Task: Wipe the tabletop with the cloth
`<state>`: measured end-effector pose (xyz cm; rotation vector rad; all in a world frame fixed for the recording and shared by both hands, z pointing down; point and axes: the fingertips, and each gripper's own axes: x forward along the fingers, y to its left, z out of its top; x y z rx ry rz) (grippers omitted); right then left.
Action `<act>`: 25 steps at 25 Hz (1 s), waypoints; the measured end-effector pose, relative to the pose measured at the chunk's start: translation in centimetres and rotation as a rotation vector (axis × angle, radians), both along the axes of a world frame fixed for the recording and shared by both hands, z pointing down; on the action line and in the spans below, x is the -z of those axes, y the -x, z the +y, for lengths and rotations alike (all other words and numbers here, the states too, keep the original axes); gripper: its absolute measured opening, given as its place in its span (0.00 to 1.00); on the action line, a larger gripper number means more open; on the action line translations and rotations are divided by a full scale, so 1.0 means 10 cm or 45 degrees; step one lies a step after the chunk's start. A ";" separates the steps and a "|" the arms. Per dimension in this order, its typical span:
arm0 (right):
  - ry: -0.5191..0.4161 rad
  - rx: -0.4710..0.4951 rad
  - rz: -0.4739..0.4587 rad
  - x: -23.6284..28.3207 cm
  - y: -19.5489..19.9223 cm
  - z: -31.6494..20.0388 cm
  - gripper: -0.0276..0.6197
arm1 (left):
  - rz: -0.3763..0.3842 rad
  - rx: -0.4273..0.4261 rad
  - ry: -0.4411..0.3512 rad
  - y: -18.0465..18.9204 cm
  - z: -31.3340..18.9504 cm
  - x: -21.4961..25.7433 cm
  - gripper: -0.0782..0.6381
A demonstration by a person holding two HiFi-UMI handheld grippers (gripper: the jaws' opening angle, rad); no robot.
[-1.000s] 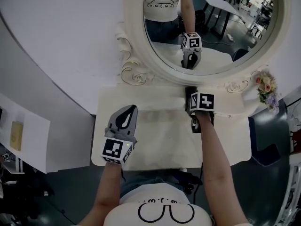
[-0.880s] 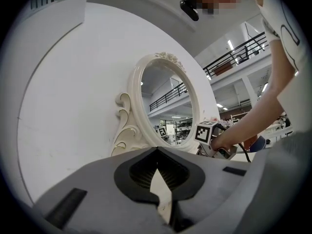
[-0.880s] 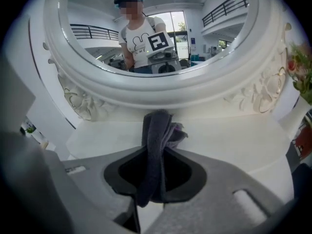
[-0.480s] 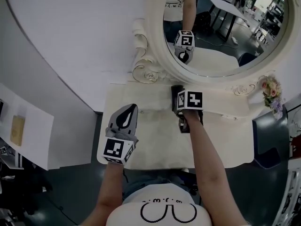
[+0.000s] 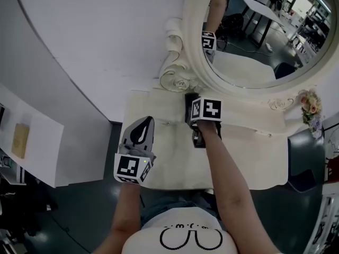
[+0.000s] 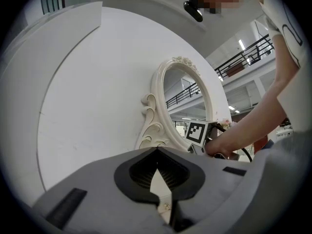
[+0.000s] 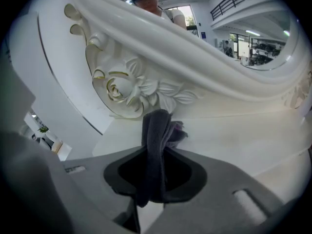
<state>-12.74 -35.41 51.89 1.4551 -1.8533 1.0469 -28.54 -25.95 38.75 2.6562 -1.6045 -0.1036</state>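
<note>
Head view: shows the right gripper [image 5: 189, 103] at the back of the tabletop [image 5: 249, 160], just below the lower left of the mirror [image 5: 197, 75], nose towards its frame. Leaves the cloth [image 5: 188, 96] as only a dark smudge at the jaw tips, partly covered by the marker cube [image 5: 206, 109]. Puts the left gripper [image 5: 142, 127] well apart from the mirror, over the tabletop's near left edge, tips together. Cuts the mirror off at the top and right.

Left gripper view: confirms the left gripper [image 6: 157, 151] closed at the tips on nothing, with the mirror [image 6: 161, 99] beyond and only the other gripper's cube [image 6: 196, 132] and a hand [image 6: 222, 147] showing, its jaws hidden.

Right gripper view: finds the right gripper [image 7: 156, 152] clamped on the dark cloth [image 7: 155, 130], bunched upright just below the mirror's carved rose [image 7: 122, 89]. Cannot tell whether the cloth's far end presses on the tabletop [image 7: 234, 130].
</note>
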 end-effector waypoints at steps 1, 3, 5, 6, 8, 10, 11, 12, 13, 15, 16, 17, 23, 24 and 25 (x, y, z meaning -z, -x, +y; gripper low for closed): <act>0.002 0.002 -0.008 0.00 0.06 0.00 0.18 | 0.003 0.010 0.003 0.04 0.00 -0.01 0.11; 0.010 0.009 -0.032 -0.01 0.18 -0.02 0.18 | 0.005 0.028 0.009 0.10 0.01 -0.02 0.11; 0.020 0.017 -0.067 -0.02 0.31 -0.04 0.18 | 0.003 0.043 0.018 0.16 0.02 -0.03 0.11; 0.025 0.024 -0.083 -0.02 0.39 -0.05 0.18 | 0.001 0.051 0.024 0.19 0.02 -0.04 0.11; 0.029 0.054 -0.099 -0.02 0.56 -0.06 0.18 | -0.004 0.065 0.032 0.24 0.04 -0.08 0.11; 0.025 0.097 -0.098 -0.02 0.75 -0.08 0.18 | -0.008 0.076 0.041 0.30 0.06 -0.11 0.11; 0.022 0.118 -0.095 -0.02 0.84 -0.09 0.18 | -0.010 0.081 0.046 0.32 0.06 -0.13 0.11; 0.022 0.134 -0.093 -0.02 0.92 -0.10 0.18 | -0.011 0.087 0.053 0.35 0.07 -0.14 0.11; 0.023 0.147 -0.094 -0.02 1.00 -0.12 0.18 | -0.011 0.095 0.059 0.38 0.09 -0.16 0.11; 0.027 0.167 -0.107 -0.02 1.16 -0.14 0.18 | -0.012 0.115 0.068 0.45 0.11 -0.18 0.11; 0.028 0.176 -0.117 -0.02 1.23 -0.15 0.18 | -0.013 0.125 0.071 0.49 0.13 -0.19 0.11; 0.028 0.185 -0.126 -0.02 1.31 -0.15 0.18 | -0.014 0.135 0.074 0.52 0.15 -0.20 0.11; 0.021 0.255 -0.175 -0.01 1.63 -0.11 0.18 | -0.011 0.178 0.099 0.67 0.18 -0.25 0.11; 0.016 0.265 -0.193 0.00 1.65 -0.10 0.18 | -0.013 0.177 0.102 0.67 0.18 -0.25 0.11; 0.011 0.272 -0.225 0.01 1.66 -0.10 0.18 | -0.017 0.173 0.104 0.66 0.18 -0.25 0.11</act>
